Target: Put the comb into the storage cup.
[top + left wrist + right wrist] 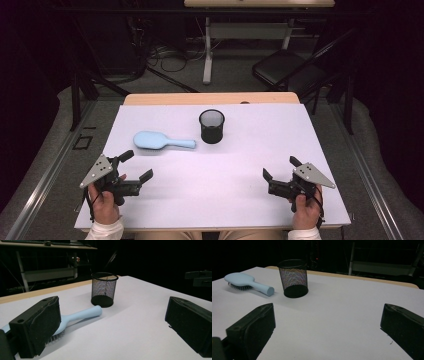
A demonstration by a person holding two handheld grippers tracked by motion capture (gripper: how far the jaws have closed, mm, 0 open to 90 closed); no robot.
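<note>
A light blue hairbrush (160, 141) lies bristles down on the white table (250, 150), its handle pointing right toward a black mesh cup (212, 126) that stands upright behind the table's middle. My left gripper (137, 165) rests near the front left, open and empty, just in front of the brush. In the left gripper view the hairbrush (80, 315) lies beyond the left jaw and the mesh cup (104, 289) stands farther off. My right gripper (279, 167) sits near the front right, open and empty. The right gripper view has the hairbrush (249, 283) and the cup (293, 278) at upper left.
Beyond the table's far edge stand a folding chair (287, 67) and a desk leg (207, 50) with cables on the floor. Bare table surface spreads between the two grippers.
</note>
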